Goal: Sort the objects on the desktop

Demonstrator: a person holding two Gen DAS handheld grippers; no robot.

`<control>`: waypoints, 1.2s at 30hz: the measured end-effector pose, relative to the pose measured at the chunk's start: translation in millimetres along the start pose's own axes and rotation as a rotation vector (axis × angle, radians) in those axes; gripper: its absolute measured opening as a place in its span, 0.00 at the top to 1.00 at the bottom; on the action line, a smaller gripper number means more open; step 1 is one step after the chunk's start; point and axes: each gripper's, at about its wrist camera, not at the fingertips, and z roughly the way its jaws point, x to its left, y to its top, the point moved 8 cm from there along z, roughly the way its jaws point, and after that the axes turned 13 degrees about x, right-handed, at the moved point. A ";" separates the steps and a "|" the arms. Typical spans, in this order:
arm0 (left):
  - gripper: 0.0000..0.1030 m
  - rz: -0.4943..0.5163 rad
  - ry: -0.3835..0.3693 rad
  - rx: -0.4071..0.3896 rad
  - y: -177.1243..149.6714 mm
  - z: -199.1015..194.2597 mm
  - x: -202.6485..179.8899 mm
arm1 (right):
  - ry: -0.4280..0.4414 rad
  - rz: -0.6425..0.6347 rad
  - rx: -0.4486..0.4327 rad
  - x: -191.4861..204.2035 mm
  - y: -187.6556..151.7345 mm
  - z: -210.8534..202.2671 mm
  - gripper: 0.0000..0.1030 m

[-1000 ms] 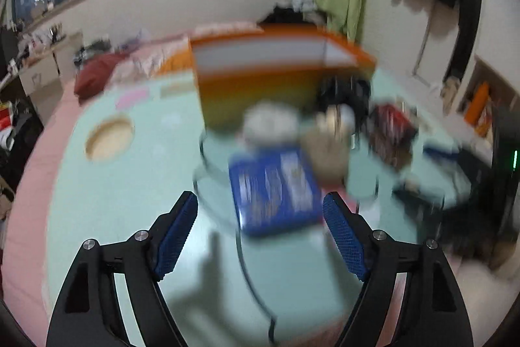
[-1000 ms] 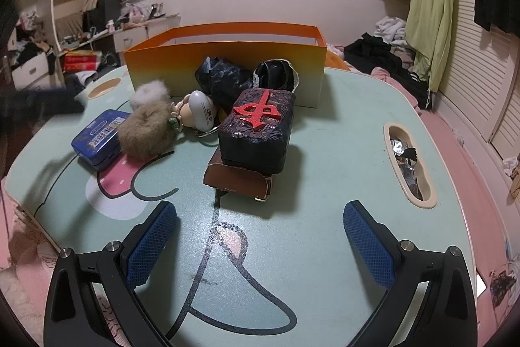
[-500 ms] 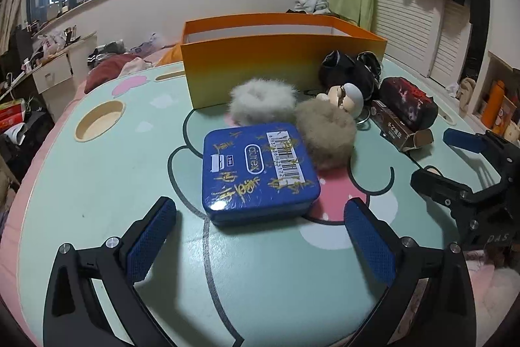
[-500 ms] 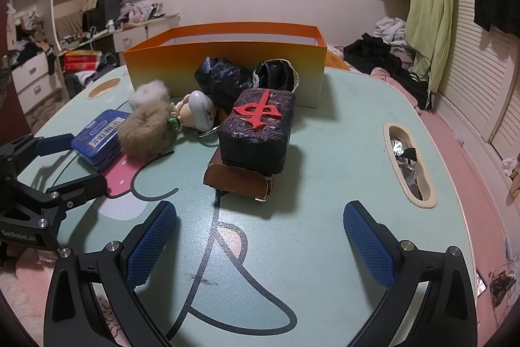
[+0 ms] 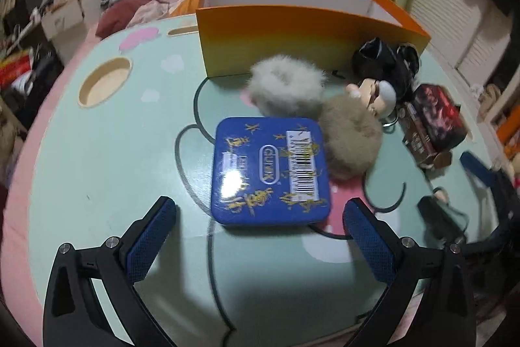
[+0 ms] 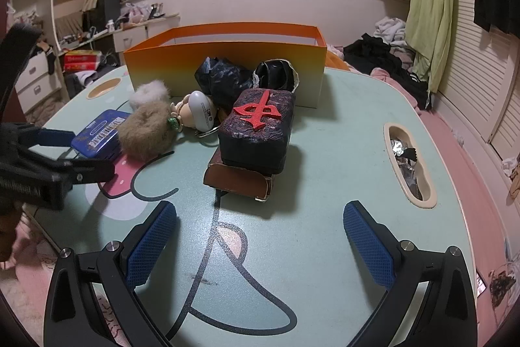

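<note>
Flat blue rectangular tin with gold lettering and barcode label (image 5: 269, 171) lies on the pale green tabletop (image 5: 97, 158), just ahead of the left gripper (image 5: 260, 217), centred between its jaws; jaws wide apart, nothing held. Tan fur pompom (image 5: 352, 142) touches the tin's right edge; white fur pompom (image 5: 287, 86) just beyond. Orange open cardboard box (image 5: 292, 31) farther ahead. Right gripper (image 6: 260, 223) jaws apart, empty; dark block with red character (image 6: 256, 127) ahead, atop a brown carton (image 6: 237, 181).
</note>
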 end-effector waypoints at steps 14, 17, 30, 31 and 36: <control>0.00 0.040 0.031 -0.126 -11.7 2.4 -10.0 | -0.007 0.006 0.006 -0.2 0.4 -1.3 0.00; 0.00 0.039 0.026 -0.124 -11.3 -1.6 -10.3 | -0.022 -0.047 -0.039 3.1 13.9 -23.4 0.01; 0.00 0.047 0.022 -0.128 -10.3 -3.0 -12.4 | 0.161 0.091 0.220 35.0 188.4 22.2 0.07; 0.00 0.048 0.022 -0.127 -10.3 -3.0 -12.7 | 0.146 0.095 0.258 36.5 189.7 35.3 0.11; 0.00 0.058 0.018 -0.128 -8.3 -3.1 -13.3 | 0.060 0.095 0.326 38.8 186.5 72.0 0.14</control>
